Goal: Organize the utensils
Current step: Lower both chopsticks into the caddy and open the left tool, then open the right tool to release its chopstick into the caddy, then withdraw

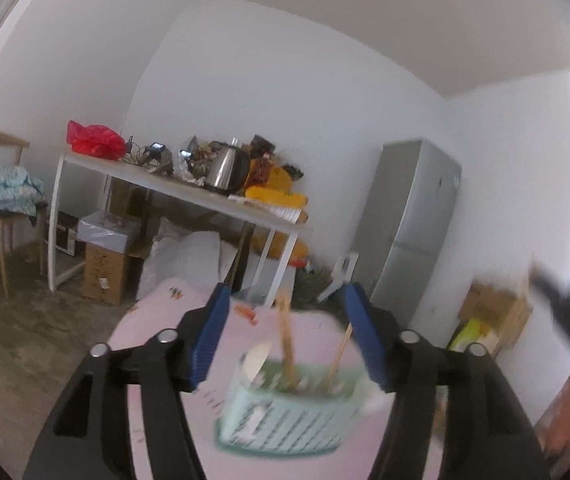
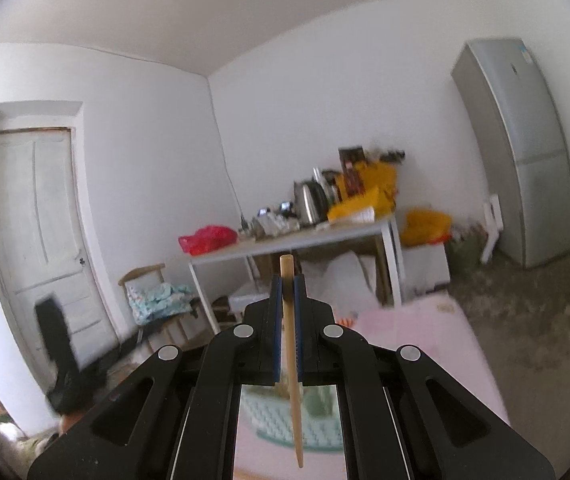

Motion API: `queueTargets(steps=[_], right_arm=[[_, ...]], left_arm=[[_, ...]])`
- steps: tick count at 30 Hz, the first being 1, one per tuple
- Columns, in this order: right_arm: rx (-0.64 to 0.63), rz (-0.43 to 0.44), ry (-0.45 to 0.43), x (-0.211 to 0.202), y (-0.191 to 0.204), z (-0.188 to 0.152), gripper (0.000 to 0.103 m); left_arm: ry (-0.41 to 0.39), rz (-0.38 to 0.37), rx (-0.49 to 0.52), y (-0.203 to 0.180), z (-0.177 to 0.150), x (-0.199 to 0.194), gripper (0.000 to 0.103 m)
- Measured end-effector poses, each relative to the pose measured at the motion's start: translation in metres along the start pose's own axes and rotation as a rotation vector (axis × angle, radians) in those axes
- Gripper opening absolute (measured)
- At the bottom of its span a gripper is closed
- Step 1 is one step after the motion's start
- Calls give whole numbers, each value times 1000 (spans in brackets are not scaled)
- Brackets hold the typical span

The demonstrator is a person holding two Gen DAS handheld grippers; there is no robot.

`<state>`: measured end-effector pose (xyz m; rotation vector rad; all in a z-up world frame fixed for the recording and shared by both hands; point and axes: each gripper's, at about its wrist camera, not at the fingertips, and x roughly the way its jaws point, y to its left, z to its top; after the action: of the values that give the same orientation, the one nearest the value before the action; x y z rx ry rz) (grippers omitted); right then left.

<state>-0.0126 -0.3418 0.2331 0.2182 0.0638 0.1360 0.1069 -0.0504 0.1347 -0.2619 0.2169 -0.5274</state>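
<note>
A pale green slotted utensil basket [image 1: 285, 420] stands on the pink table top [image 1: 153, 320], blurred. In it are two wooden chopsticks [image 1: 287, 344], upright, and a white spoon [image 1: 255, 360]. My left gripper [image 1: 287, 288] is open, its blue pads [image 1: 211, 344] wide apart on either side of the basket's top and touching nothing. My right gripper [image 2: 288, 280] is shut on a wooden chopstick [image 2: 293, 380], which hangs almost upright between the pads with its thin end down. Below that chopstick, the basket [image 2: 265, 412] shows between the right gripper's arms.
Across the room stands a white table [image 1: 189, 196] crowded with a kettle [image 1: 225, 168], a red bag [image 1: 93, 140] and yellow bags. Cardboard boxes [image 1: 105, 276] sit under it. There is a grey fridge [image 1: 413, 228] on the right, a chair [image 1: 1, 208] on the left and a white door [image 2: 41, 240].
</note>
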Motion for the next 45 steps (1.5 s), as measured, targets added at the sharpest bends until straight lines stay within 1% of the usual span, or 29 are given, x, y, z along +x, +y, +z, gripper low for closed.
queueTargets(steps=[2, 3, 5, 6, 8, 9, 11, 17, 20, 24, 26, 27, 28, 30, 36, 39, 42, 45], right_arm=[[-15, 3, -17, 13, 5, 10, 4], [-15, 5, -21, 16, 6, 12, 4], [-22, 7, -26, 32, 10, 18, 4], [-27, 4, -26, 38, 11, 19, 4], [-39, 3, -19, 51, 15, 19, 4], [-50, 1, -12, 60, 18, 18, 4], [-69, -3, 3, 72, 23, 14, 4], [-126, -32, 72, 107, 33, -8, 4], [-162, -60, 112, 122, 35, -21, 4], [-197, -29, 219, 138, 38, -39, 4], [-191, -11, 237, 135, 39, -43, 9], [-185, -4, 237, 134, 39, -42, 16], [-174, 0, 233, 129, 38, -42, 24], [-159, 13, 219, 122, 37, -39, 31], [-101, 27, 185, 89, 28, -27, 36], [-70, 29, 176, 68, 21, -26, 40], [-45, 26, 186, 48, 16, -32, 43], [-19, 3, 223, 35, 10, -43, 46]], left_arm=[[41, 28, 36, 6, -12, -7, 71], [61, 51, 46, 10, -19, -12, 73], [102, 71, 46, 19, -33, -16, 78], [130, 78, 46, 23, -41, -18, 79], [168, 97, 47, 29, -53, -21, 86], [188, 109, 56, 31, -60, -21, 86], [209, 132, 70, 34, -70, -23, 91], [276, 161, 105, 37, -94, -22, 97], [295, 180, 106, 41, -99, -20, 97], [315, 218, 111, 44, -102, -17, 97], [324, 240, 122, 47, -103, -16, 97], [334, 255, 127, 47, -103, -14, 97], [344, 266, 131, 47, -104, -13, 97], [355, 275, 134, 47, -105, -12, 97], [381, 285, 148, 43, -107, -7, 97], [398, 293, 164, 40, -110, -6, 97], [421, 300, 173, 40, -111, -2, 97], [455, 314, 182, 39, -114, 3, 97]])
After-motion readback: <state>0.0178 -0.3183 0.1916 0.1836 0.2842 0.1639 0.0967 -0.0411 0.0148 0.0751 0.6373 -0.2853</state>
